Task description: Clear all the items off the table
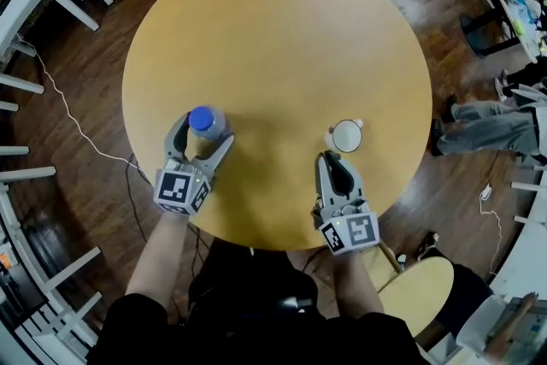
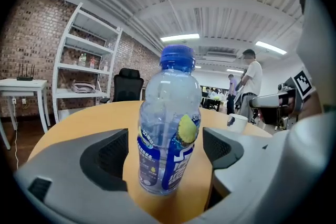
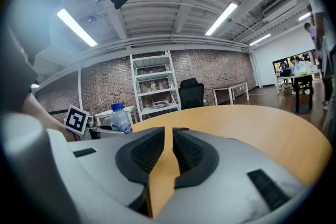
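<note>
On the round light-wood table [image 1: 282, 30], the left gripper [image 1: 204, 136] has its jaws spread wide around an upright clear plastic bottle with a blue cap and blue label [image 1: 205, 120], with a gap on each side and neither pad touching it. The right gripper [image 1: 333, 165] has its jaws almost together with nothing between them. Its tip lies just short of a small white cup [image 1: 347, 135] standing on the table.

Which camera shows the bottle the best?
The left gripper view: the bottle stands close up in the middle, with its blue cap and label clear. The head view looks straight down, so you mostly see its cap. The right gripper view shows it small and far off at the left.
</note>
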The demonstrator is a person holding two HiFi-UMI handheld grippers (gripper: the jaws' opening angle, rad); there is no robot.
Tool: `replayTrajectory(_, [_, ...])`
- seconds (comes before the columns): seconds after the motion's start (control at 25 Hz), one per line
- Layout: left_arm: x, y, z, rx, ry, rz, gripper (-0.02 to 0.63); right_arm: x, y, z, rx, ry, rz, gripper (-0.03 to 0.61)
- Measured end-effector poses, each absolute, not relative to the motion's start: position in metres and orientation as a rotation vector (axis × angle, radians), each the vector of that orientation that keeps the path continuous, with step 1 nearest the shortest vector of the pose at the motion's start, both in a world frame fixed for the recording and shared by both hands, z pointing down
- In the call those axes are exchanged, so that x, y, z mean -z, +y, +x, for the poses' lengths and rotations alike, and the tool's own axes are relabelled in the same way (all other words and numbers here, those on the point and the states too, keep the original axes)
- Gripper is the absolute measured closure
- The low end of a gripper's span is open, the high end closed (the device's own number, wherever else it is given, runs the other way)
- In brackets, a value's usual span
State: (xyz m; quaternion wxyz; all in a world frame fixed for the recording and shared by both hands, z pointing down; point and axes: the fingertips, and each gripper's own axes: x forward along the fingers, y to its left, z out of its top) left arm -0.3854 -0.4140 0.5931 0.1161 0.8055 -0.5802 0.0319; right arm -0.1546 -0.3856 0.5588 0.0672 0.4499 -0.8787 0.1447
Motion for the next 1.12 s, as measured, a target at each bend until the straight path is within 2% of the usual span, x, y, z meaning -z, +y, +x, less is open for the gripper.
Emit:
replayTrajectory(0.24, [-0.598, -0.429, -0.383, -0.072, -1.684, 2.392, 0.178, -0.567, -0.386, -0.168, -0.431, -2.626, 1.356, 0.526])
replayTrajectory(0.4, [-0.602, -0.439, -0.382, -0.078, -1.673, 2.415, 0.232, -0.562, -0.384, -0.166, -0.416, -2.609, 1.383, 0.526])
replayTrajectory(0.6, [-0.600, -0.435, -0.374, -0.077, -1.583, 2.464, 0.242, -0.553, -0.378, -0.154, -0.393, -2.584, 1.463, 0.526])
replayTrajectory(1.12, [-0.505, -0.414, -0.334, -0.041, -1.315, 2.704, 0.245, -0.486, -0.375, -0.121, -0.233, -2.575, 1.744, 0.526])
